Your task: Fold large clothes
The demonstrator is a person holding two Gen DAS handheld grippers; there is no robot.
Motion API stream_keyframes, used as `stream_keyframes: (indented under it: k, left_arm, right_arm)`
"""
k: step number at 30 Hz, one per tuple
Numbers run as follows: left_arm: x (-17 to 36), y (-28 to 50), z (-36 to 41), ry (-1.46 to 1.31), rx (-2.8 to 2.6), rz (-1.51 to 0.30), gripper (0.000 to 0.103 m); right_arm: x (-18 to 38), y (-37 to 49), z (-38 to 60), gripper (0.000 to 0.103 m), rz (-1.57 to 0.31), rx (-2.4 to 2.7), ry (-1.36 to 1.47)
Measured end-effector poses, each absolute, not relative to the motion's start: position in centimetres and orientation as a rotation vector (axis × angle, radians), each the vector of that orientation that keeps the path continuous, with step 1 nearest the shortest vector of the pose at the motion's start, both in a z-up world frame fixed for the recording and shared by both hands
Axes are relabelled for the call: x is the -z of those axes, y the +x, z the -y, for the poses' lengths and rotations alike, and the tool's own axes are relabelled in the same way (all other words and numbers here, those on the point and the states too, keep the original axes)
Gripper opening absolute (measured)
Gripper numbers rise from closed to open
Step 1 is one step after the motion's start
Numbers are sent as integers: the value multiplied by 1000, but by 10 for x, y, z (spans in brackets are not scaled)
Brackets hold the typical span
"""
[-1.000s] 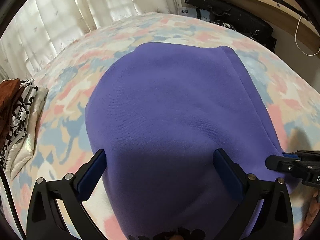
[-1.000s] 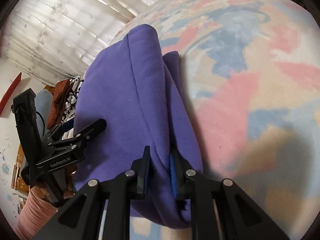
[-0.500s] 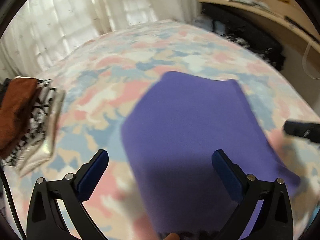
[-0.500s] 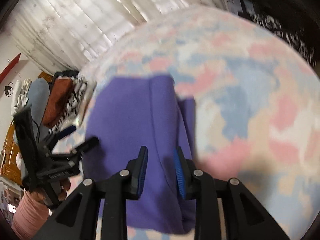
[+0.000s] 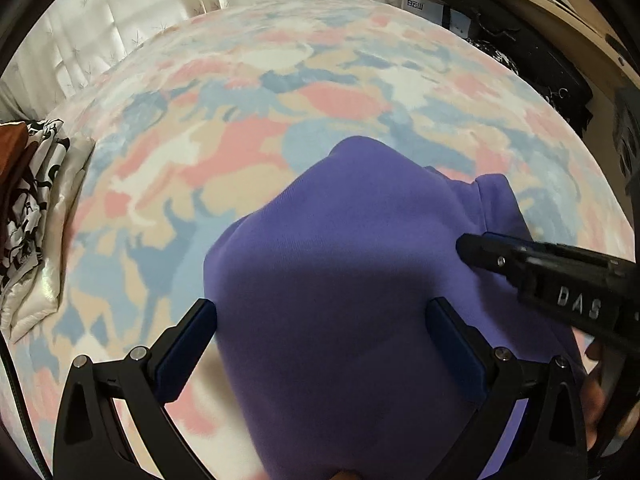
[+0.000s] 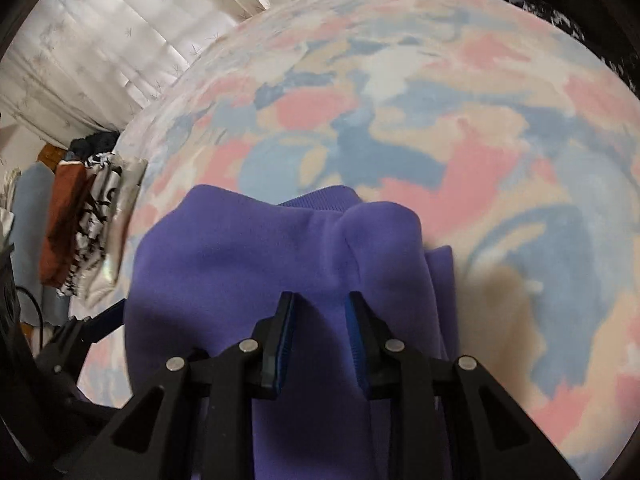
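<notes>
We see the purple sweatshirt [image 5: 352, 280] lying bunched on the pastel patterned bedspread [image 5: 280, 92]. Our left gripper [image 5: 320, 332] stands wide above it, the cloth between its fingers. Our right gripper [image 6: 320, 332] is narrowed, fabric lying between its pads; we cannot tell if it pinches. Folded clothes [image 5: 28, 216] sit at the bed's edge.

Both wrist cams close above purple garment [image 5: 340, 280], facing curtains [image 6: 120, 40]; shared bedspread [image 5: 280, 92].
</notes>
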State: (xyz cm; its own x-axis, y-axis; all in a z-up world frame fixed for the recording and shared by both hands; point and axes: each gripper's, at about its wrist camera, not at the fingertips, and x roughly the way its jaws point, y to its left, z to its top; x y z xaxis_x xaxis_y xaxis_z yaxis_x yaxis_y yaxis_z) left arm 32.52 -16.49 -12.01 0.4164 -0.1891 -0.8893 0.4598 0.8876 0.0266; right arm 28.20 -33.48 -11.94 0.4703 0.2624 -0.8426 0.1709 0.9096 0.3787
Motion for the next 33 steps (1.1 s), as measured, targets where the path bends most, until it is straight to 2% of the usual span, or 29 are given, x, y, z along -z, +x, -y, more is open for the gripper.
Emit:
stream_keyframes:
  k: [13,15,17,19,24,26,28,33]
  left_arm:
    - [106,310,149,200,395,-1014,103]
    - [99,304,141,173,388,-1021,102]
    - [92,294,132,139,400,-1043,102]
    - [84,281,125,128,426,-1041,102]
    - [68,240,103,115,485,-1028,102]
    - [64,227,91,85,508,-1034,102]
    - [65,218,81,62,521,-1048,102]
    - [76,211,68,-1,532,-1093,102]
  right_arm:
    - [107,275,330,27,-1112,-65,408]
    - [97,266,329,35,-1127,-81,414]
    - [83,253,329,58,-1122,-97,414]
    - [69,238,328,69,-1104,-109,387]
    - [40,198,330,69,-1088,-176,334]
    - [37,186,332,74,-1090,-208,329]
    - [37,174,335,79,-1100,-229,320]
    - [50,158,351,79,-1128,-247,347]
